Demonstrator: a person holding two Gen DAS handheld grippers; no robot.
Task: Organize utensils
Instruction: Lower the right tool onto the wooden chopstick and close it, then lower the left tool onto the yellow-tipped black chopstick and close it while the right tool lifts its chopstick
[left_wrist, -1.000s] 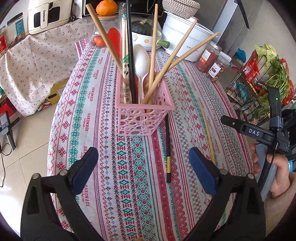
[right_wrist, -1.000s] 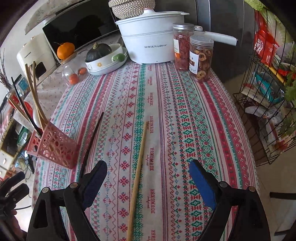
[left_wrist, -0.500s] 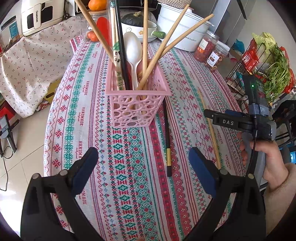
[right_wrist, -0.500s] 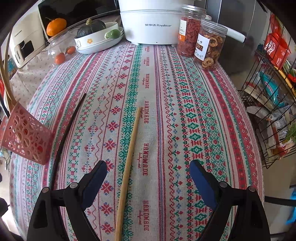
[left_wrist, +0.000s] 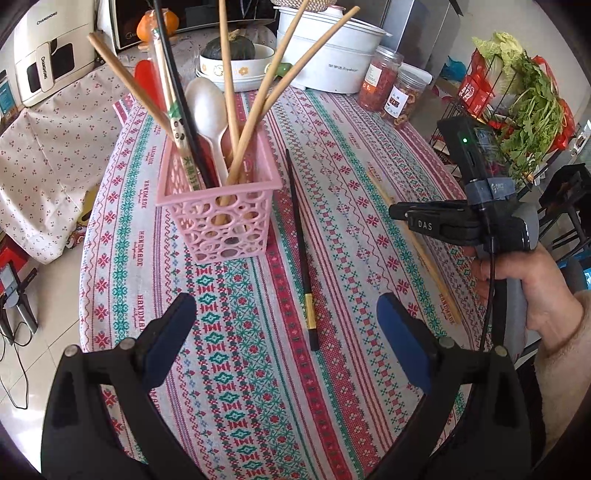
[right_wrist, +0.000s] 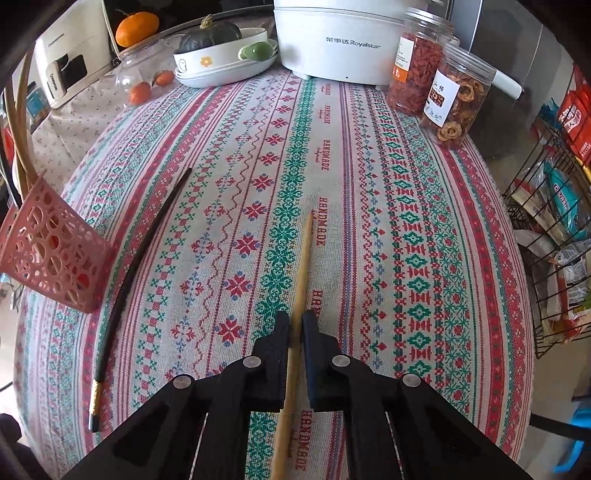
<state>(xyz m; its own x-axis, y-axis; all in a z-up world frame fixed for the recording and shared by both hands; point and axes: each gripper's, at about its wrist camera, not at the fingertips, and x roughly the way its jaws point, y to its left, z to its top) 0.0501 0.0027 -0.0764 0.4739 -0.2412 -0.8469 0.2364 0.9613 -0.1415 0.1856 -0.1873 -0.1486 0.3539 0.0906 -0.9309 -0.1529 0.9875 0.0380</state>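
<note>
Fingers (right_wrist: 280, 332) of the right gripper (right_wrist: 295, 325) have just closed on the pale wooden chopstick (right_wrist: 303, 266), which lies on the "HANDMADE" tablecloth (right_wrist: 406, 206), its long axis running from the camera toward the white "Royalstar" cooker (right_wrist: 332, 40). Left of it a black chopstick (right_wrist: 147, 251) lies pointing away too, beside the pink basket (left_wrist: 218, 218) of upright utensils. Left gripper (left_wrist: 284, 332) hangs open above the cloth.

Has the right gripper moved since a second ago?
Yes. The right gripper dropped toward the tablecloth, and its jaws have just been closing onto the wooden chopstick.
</note>
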